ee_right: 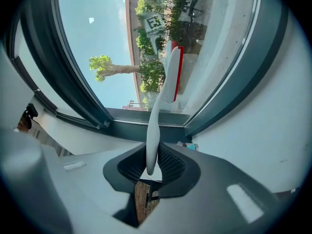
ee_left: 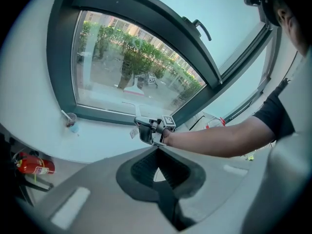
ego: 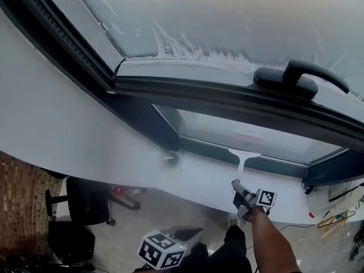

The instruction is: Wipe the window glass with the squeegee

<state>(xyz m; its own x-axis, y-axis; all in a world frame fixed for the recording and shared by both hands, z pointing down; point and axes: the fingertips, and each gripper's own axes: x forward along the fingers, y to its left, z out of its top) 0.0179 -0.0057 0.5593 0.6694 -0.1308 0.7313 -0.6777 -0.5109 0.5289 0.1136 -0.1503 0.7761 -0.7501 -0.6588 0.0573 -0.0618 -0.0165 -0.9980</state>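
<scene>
Right tongs (ee_right: 152,156) pinch the squeegee (ee_right: 166,82) at the window glass (ee_right: 214,48), cup (ee_left: 71,122) on sill (ee_left: 102,138); left tongs (ee_left: 157,152) pressed together.

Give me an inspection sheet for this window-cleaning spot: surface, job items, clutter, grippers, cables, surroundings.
Surface: lower window glass looks clear; upper pane is hazy with white streaks.
Job's things: white squeegee, red-edged blade up by the lower glass; contact cannot be told.
Clutter: small cup on the white sill.
Grippers: right gripper is shut on the squeegee's handle; left gripper has its jaws together, nothing between, held low.
Cables: thin cords lie beyond the sill's right end.
Surroundings: red fire extinguisher, black chair, brick wall.
</scene>
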